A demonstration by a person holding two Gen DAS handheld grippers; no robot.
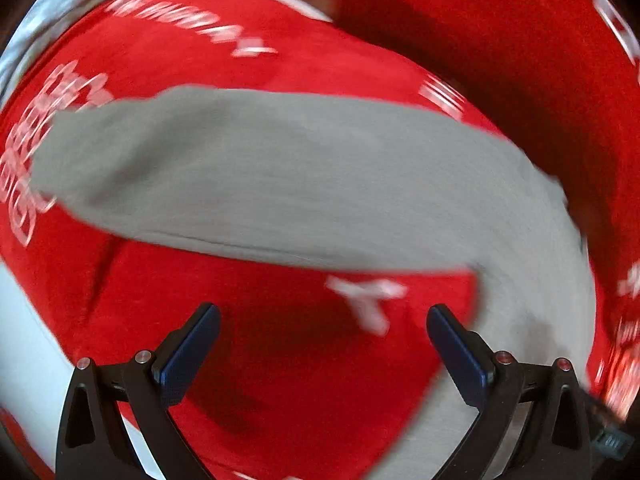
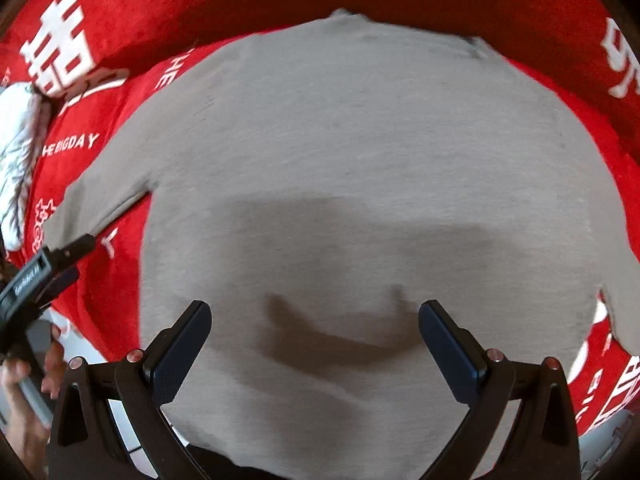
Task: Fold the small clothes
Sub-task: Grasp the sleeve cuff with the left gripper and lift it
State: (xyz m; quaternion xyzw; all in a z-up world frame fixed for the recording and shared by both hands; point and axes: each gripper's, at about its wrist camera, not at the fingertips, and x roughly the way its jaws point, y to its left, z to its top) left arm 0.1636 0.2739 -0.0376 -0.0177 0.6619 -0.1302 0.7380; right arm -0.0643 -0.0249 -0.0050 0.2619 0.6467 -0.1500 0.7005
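Note:
A small grey T-shirt (image 2: 352,152) lies spread flat on a red cloth, filling most of the right wrist view. My right gripper (image 2: 315,312) hovers open over its lower middle, nothing between the fingers. In the blurred left wrist view a grey sleeve (image 1: 260,176) of the same shirt stretches across the picture and joins the body at the right. My left gripper (image 1: 323,316) is open above the red cloth just below that sleeve, empty. The left gripper's body (image 2: 44,268) shows at the left edge of the right wrist view, held by a hand (image 2: 24,396).
The red cloth (image 2: 120,4) with white lettering covers the surface and rises into a fold at the back. A white fluffy item (image 2: 16,152) lies at the far left. White surface (image 1: 24,344) shows past the cloth's near left edge.

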